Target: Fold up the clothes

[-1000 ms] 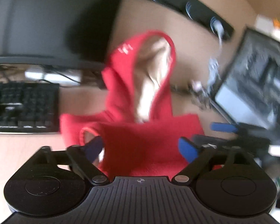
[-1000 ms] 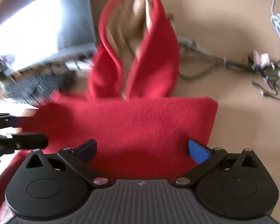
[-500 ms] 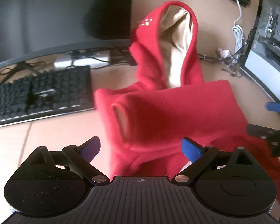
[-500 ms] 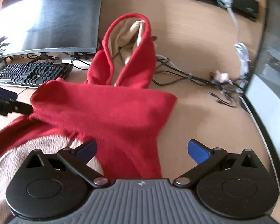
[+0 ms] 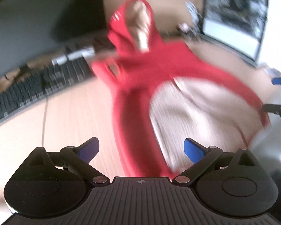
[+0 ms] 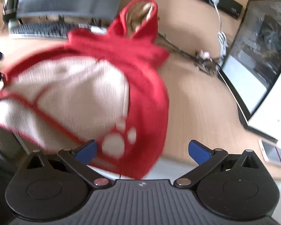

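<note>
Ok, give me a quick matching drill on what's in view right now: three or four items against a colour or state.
Items:
1. hoodie
2. keyboard
3. left tongs
4. paw print

Descriptions:
A. black, on the desk beside the garment
B. red outside, cream lining
C. open, nothing gripped
D. pale patches near the hem

Pairs: 1-B, 2-A, 3-C, 4-D

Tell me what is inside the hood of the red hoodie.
The red hoodie has a cream lining showing inside its hood. The lining's folds hide the hood's depths, so nothing else can be confirmed.
</note>
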`<state>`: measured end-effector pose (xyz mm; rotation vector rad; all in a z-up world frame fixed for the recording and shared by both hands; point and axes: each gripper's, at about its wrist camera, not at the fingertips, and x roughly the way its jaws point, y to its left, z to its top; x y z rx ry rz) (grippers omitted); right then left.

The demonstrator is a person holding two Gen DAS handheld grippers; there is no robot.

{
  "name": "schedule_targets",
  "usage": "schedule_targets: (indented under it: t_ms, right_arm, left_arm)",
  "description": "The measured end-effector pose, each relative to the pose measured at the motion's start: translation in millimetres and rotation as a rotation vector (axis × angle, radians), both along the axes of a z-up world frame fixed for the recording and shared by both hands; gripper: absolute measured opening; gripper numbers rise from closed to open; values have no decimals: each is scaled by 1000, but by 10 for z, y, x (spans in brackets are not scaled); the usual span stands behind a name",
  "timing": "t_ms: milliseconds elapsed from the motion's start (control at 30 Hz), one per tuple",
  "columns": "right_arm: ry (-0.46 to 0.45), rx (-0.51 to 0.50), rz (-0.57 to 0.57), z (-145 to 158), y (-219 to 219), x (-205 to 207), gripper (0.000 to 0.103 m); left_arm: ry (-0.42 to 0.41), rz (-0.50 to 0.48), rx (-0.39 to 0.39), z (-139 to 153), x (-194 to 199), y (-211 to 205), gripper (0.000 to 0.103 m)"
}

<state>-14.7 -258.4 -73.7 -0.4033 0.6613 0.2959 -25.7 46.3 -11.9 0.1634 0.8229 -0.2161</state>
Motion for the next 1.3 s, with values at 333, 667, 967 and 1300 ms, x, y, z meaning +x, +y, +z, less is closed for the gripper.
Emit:
schedule_targets:
  t_ms: [333, 667, 967, 1300]
  right_arm:
    - [-130, 26, -188, 219, -17, 98, 103]
    - [-210, 91, -222, 723, -76, 253, 103]
    - [-191, 64, -229, 667, -89, 235, 103]
    - [-111, -2, -215, 188, -29, 162, 103]
  left_arm:
    - [63, -11, 47, -157, -214, -131, 100]
    - [63, -13, 70, -154, -255, -105, 100]
    - [68, 44, 117, -196, -214, 52, 100]
    - [11, 170, 109, 7, -106, 408, 101]
